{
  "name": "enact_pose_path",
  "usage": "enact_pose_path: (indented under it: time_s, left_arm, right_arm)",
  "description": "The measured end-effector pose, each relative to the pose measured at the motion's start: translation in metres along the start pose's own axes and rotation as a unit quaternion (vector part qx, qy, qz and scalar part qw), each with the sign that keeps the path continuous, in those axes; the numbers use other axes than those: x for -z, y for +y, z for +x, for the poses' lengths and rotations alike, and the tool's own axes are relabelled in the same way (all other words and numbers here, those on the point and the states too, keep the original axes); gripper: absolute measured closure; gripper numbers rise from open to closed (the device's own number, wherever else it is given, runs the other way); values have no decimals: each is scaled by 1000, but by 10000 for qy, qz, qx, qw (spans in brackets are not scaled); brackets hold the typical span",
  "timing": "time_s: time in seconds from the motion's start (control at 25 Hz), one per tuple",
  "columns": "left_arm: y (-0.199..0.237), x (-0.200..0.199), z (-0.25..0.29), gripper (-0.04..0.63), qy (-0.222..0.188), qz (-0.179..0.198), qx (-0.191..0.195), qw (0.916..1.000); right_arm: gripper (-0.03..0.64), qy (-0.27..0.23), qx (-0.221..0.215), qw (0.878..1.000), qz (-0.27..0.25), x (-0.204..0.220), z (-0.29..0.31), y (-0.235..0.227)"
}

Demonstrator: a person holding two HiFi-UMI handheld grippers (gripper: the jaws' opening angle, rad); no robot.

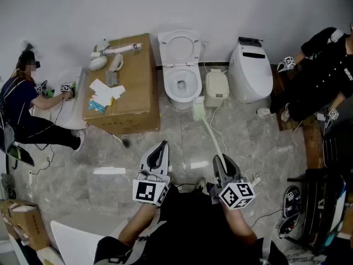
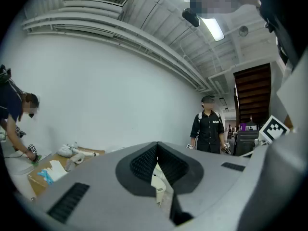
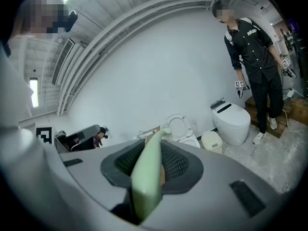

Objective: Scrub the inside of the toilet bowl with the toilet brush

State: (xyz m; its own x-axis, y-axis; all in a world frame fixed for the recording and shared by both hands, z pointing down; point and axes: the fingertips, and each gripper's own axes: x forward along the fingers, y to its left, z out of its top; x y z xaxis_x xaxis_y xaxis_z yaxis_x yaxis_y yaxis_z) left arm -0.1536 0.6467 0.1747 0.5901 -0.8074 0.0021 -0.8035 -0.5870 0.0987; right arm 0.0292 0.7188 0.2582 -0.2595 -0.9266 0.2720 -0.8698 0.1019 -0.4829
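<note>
While the right gripper (image 1: 223, 160) has its jaws closed on the rear end of the toilet brush (image 1: 211, 134), the pale green handle reaches forward over the floor (image 1: 248, 131). Its head sits just before the front rim of the open toilet bowl (image 1: 167, 88), not yet inside. The left gripper (image 1: 160, 147) has its jaws together on nothing. The brush is probably light, with a stiff but smooth plastic handle that may twist in this far-end grip. A hold nearer the middle would press harder. The bristles are too blurred to make out. Whether the head touches the floor cannot be told, and the handle's end is hidden between the jaws.
</note>
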Motion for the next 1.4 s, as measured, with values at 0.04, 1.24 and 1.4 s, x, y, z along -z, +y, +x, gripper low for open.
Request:
enact_pose_path:
  time_s: [0.04,1.24,1.4]
  left_arm:
    - [2,0,0,586,0,4,4,10000]
    - [107,30,46,586,369,-145,436,9983]
    - [121,32,93,587,429,-103,376,9983]
  right_arm:
    - [503,2,0,10000,-2,0,2,1]
    - [503,-8,542,9974,470,18,111,26]
    - [503,78,512,9971,560,3,152,1]
